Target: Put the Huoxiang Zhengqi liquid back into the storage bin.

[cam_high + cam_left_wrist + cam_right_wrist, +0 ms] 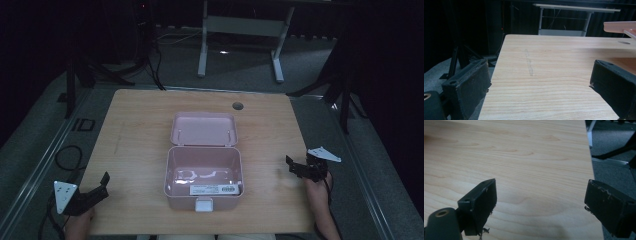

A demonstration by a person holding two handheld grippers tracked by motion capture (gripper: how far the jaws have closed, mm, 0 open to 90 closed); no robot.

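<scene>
Pink box (204,176) sat near the middle of the wooden counter (135,130), a little toward the person's side. Lid (204,129) thrown fully back, lying flat behind the body and joined to it along the far edge. Inside of the box bare apart from a white label (212,189) with a barcode on the front inner wall. White latch (203,204) at the middle of the front wall.

Left hand-held gripper (104,186) held at the counter's near left corner, well apart from the box, jaws spread wide and gripping nothing; grey plate (64,194) on top of it. In the left gripper view, left hand-held gripper (540,82) with bare wood between the two black jaws, and the edge of the pink lid (620,26) at upper right.

Right hand-held gripper (295,167) held near the counter's right edge, also well apart from the box, jaws likewise wide open and empty. In the right gripper view, right hand-held gripper (540,200) above plain wood close to the counter's edge, grey floor (614,172) beyond.

Cable hole (237,106) near the far edge of the counter.
</scene>
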